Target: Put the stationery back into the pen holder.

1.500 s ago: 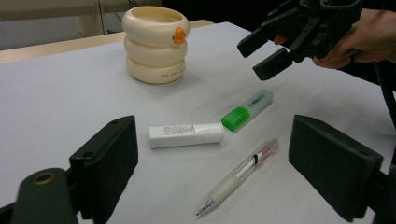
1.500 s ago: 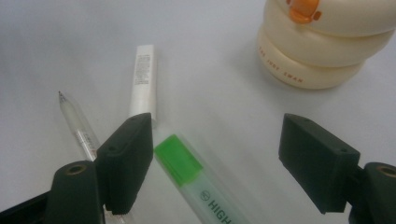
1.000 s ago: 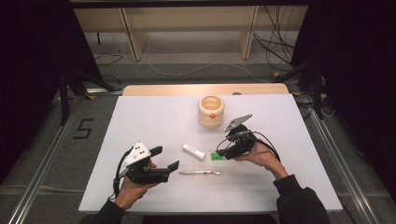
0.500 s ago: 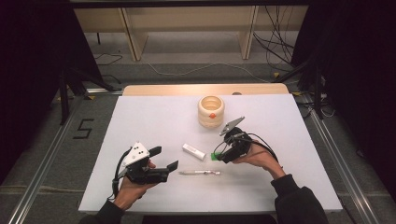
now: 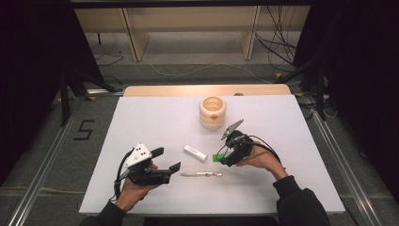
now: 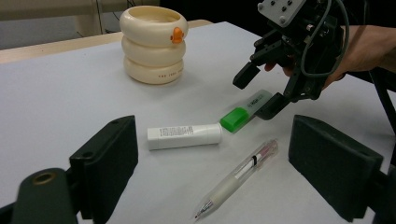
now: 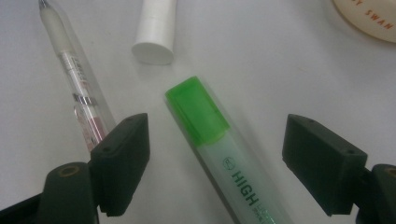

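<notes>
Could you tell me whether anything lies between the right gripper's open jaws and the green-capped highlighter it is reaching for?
Nothing visible does. The right gripper has its jaws open on either side of the highlighter, with bare table between. The pen lies just outside one jaw, and the white tube lies beyond the cap.

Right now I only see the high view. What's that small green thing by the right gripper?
Observer: It's a highlighter with a green cap. The right gripper view shows HIGH printed on its clear barrel.
Operator: Has it been grabbed?
Observer: No. The right gripper is open, with one jaw on each side of the barrel.
Operator: And the white stick next to it?
Observer: That's a capped white tube lying flat. The left gripper view shows small print on its label.
</notes>
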Demonstrator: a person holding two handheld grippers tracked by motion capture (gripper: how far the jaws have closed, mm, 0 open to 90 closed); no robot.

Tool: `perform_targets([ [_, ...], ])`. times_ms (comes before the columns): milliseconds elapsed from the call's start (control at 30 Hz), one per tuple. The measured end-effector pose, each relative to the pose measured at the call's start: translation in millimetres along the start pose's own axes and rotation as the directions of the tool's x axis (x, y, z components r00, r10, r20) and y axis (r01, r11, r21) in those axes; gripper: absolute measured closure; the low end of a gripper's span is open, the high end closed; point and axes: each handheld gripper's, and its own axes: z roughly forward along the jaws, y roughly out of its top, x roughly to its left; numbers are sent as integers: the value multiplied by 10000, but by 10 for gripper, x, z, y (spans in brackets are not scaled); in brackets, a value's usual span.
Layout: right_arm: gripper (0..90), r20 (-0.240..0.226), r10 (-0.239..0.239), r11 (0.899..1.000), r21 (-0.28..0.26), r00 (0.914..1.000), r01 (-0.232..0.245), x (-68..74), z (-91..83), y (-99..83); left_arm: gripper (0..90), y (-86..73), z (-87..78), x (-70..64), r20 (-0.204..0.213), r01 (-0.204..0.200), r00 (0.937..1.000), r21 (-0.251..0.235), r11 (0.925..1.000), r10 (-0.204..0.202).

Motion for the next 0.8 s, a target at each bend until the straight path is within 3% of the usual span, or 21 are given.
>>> perform_targets([
  [100,254,-86,62,9995,300,9999,-59,12,16,10,153,1,-4,3,-35,-23,10000,-39,10000,23],
  [367,277,-20,-74,9996,287,10000,75,-21,26,7,153,-6,-3,-18,9,-150,9999,40,9999,150],
  [700,335,-57,-442,9933,1063,9990,446,-3,140,39,153,-6,-24,-24,45,-276,9996,-36,9996,276],
  [800,366,-62,-273,9914,1278,9996,279,6,147,47,153,-5,-29,-27,61,-308,9995,-44,9995,308],
])
